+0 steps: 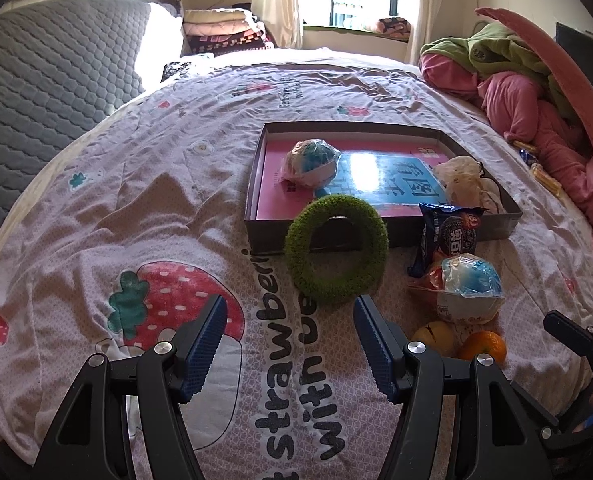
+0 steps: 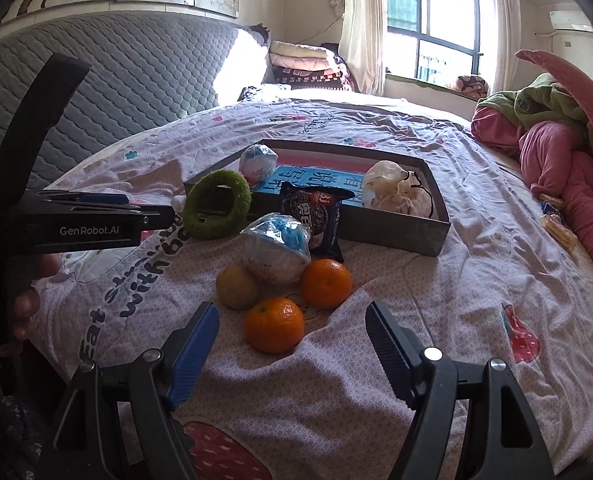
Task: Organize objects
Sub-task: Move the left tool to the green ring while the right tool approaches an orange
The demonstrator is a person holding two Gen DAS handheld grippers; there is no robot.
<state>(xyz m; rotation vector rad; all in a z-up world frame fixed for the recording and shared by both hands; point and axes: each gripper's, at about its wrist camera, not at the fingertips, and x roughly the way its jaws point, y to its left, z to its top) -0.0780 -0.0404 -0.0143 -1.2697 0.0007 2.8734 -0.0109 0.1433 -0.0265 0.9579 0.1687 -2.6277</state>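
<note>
A grey shallow box (image 1: 380, 236) (image 2: 396, 232) lies on the bed, holding a wrapped blue-white ball (image 1: 310, 158) and a pale cloth bundle (image 1: 462, 178). A fuzzy green ring (image 1: 336, 250) (image 2: 218, 204) leans on the box's front wall. My left gripper (image 1: 290, 316) is open and empty just short of the ring. A dark snack packet (image 2: 316, 216), a second wrapped ball (image 2: 278, 248), two oranges (image 2: 274, 324) (image 2: 326, 282) and a yellowish fruit (image 2: 238, 286) lie before the box. My right gripper (image 2: 292, 320) is open, its fingers either side of the near orange.
The bed has a strawberry-print quilt (image 1: 176, 220). A grey quilted headboard (image 2: 116, 80) stands at left. Pink and green bedding (image 2: 556, 152) is piled at right, with small wrapped snacks (image 2: 554, 220) beside it. Folded blankets (image 2: 304, 66) sit by the window.
</note>
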